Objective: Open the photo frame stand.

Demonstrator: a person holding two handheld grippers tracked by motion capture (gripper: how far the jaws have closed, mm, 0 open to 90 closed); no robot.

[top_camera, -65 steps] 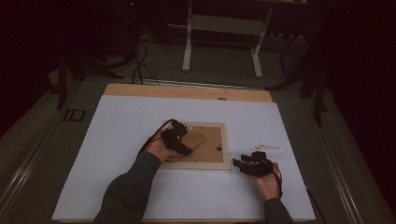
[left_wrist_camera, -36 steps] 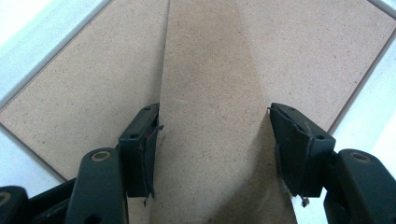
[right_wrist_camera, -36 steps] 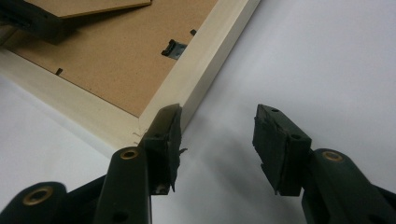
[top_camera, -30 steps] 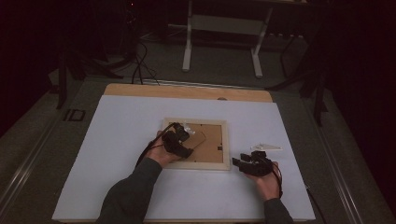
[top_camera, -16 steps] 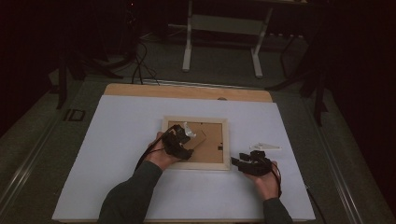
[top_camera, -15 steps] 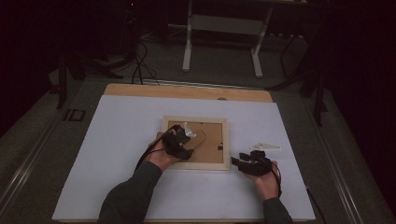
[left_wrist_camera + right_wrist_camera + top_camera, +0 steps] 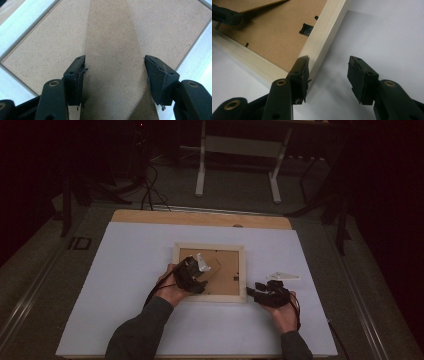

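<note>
Since the earliest frame, the left gripper [image 7: 192, 275] has shifted slightly forward over the back of the picture frame [image 7: 210, 248] lying face down; the right gripper [image 7: 260, 292] is staying put. The left gripper's jaws are standing wide on either side of the tapered fibreboard stand [image 7: 112, 62], with its pads at the stand's two edges. The right gripper's jaws are gaping empty, the frame's pale corner [image 7: 322, 42] lying just beside its left pad. No readable writing is showing on the backing board [image 7: 274, 37].
</note>
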